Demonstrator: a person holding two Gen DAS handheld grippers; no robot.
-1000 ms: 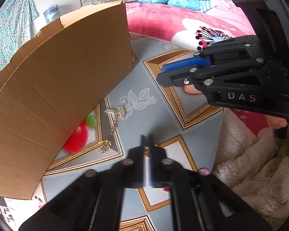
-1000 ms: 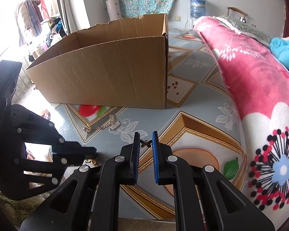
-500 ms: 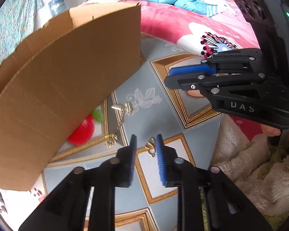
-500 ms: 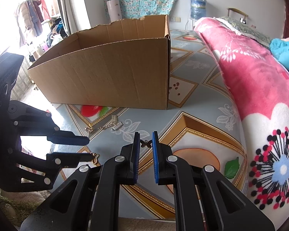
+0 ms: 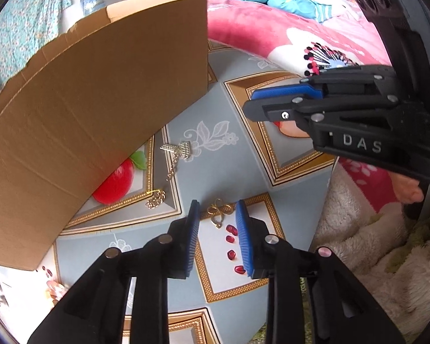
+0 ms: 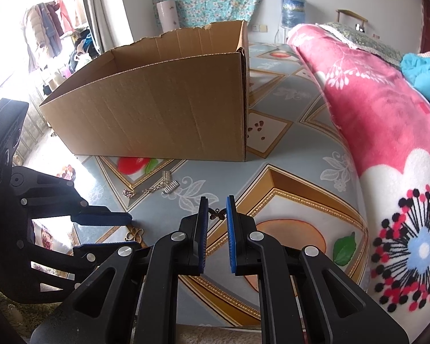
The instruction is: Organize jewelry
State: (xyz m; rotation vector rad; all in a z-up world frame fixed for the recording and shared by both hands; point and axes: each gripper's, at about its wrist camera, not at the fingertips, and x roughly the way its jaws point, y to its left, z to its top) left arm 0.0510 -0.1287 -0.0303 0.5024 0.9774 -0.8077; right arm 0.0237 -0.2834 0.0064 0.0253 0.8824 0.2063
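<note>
Left hand-held gripper (image 5: 216, 218) hovers over gold pendant (image 5: 218, 211) on patterned floor (image 5: 203, 114), pads apart, nothing pinched. Right hand-held gripper (image 6: 216, 210): pads narrowly apart, small dark butterfly charm (image 6: 217, 213) seen in gap; cannot tell whether I hold it or it lies on floor beyond. Silver chain (image 5: 175, 157) lies near cardboard box (image 5: 94, 100). I judge pendant pick next: centre pads either side, drop low, squeeze on thickest loop, avoid scooting it across slick floor.

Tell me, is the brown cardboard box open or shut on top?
Open: the brown cardboard box has no lid or closed flaps, and its inner walls show.
</note>
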